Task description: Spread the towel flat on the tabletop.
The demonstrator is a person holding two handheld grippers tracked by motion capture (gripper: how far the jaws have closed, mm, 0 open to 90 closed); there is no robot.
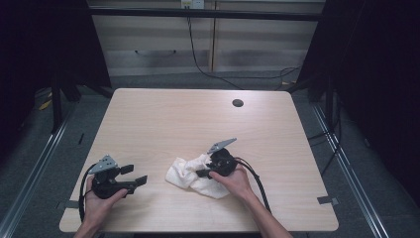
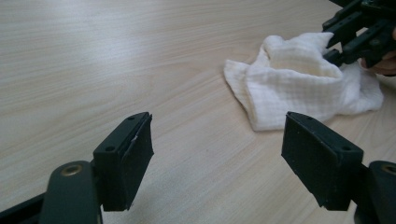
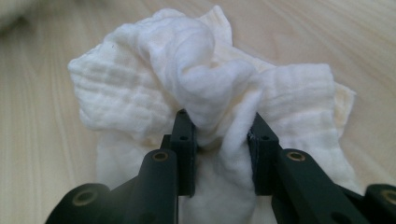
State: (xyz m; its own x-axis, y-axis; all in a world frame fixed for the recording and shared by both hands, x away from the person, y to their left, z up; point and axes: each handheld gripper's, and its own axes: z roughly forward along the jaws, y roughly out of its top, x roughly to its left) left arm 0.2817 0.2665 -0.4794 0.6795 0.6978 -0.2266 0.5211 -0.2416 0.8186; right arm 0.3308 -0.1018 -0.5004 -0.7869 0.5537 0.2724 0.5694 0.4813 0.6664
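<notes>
From above our side we look forward and down over the whole bench. Our left gripper view skims low across it toward the white cloth; our right gripper view sits close against that same cloth.

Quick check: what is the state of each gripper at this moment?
Left gripper: open, nothing between its jaws.
Right gripper: closed on a bunched fold of the white cloth.
</notes>
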